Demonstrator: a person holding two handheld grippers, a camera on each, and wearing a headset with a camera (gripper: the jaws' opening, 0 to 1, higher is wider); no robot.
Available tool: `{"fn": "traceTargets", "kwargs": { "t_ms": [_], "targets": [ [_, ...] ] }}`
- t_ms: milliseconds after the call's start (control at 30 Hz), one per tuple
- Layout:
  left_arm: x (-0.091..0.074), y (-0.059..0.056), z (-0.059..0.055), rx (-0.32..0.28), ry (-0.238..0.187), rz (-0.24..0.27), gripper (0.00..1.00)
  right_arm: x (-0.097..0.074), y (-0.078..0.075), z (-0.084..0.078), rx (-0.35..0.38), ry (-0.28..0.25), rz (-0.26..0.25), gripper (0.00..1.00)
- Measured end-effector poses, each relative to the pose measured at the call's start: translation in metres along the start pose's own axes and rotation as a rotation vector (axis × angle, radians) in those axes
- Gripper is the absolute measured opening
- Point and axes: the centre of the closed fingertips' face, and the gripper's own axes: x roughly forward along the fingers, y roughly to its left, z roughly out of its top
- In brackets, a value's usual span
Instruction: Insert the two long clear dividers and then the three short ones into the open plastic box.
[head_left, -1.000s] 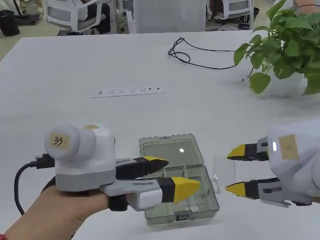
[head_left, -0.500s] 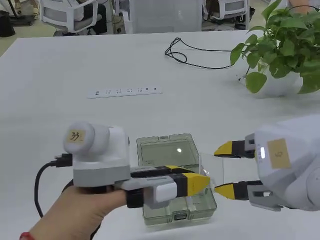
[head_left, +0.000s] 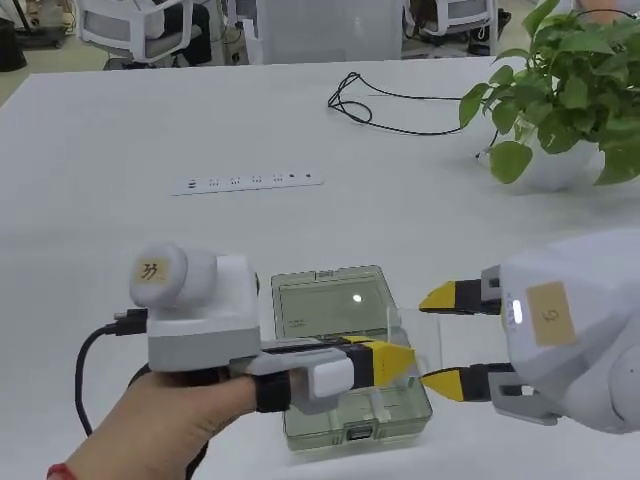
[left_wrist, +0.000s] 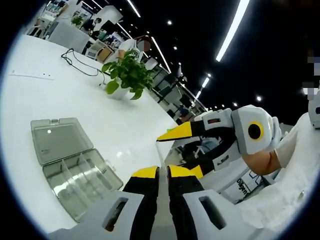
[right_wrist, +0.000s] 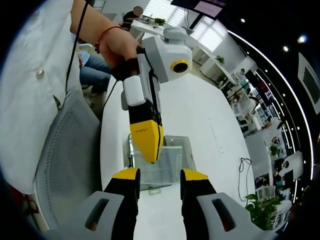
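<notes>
A clear divider (head_left: 418, 328) is pinched in the left tongs (head_left: 397, 358) over the open plastic box (head_left: 325, 300); right tongs (head_left: 428, 340) are held wide at 3 o'clock.

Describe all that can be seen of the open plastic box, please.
The plastic box is translucent grey-green and rectangular, and it rests on the white table. It is open: the hinged lid lies flat behind the base, farther from the person. The base shows long ridges or partitions inside, and a small latch sits on its front wall. The left gripper, shut on a clear divider, hovers over the base; contact cannot be told.
</notes>
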Motion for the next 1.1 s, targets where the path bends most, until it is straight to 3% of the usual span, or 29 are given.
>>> {"fn": "traceTargets", "kwargs": {
  "t_ms": [700, 800, 900, 1000, 1100],
  "targets": [
    [-0.003, -0.001, 0.001, -0.061, -0.023, -0.013, 0.0, -0.001, -0.001, 0.004, -0.027, -0.01, -0.008, 0.33],
    [-0.004, 0.005, 0.001, -0.046, -0.022, 0.011, 0.0, -0.002, -0.004, 0.005, -0.023, -0.015, -0.013, 0.33],
    [-0.004, 0.004, 0.002, -0.057, -0.026, 0.002, 0.0, -0.004, -0.008, 0.004, -0.011, -0.017, -0.017, 0.34],
    [-0.005, 0.005, 0.001, -0.008, -0.01, 0.01, 0.0, -0.008, -0.01, 0.008, 0.036, -0.054, -0.002, 0.34],
    [-0.005, 0.003, -0.003, 0.116, 0.028, 0.001, 0.0, -0.013, -0.015, 0.012, 0.136, -0.112, 0.036, 0.32]
  ]
}}
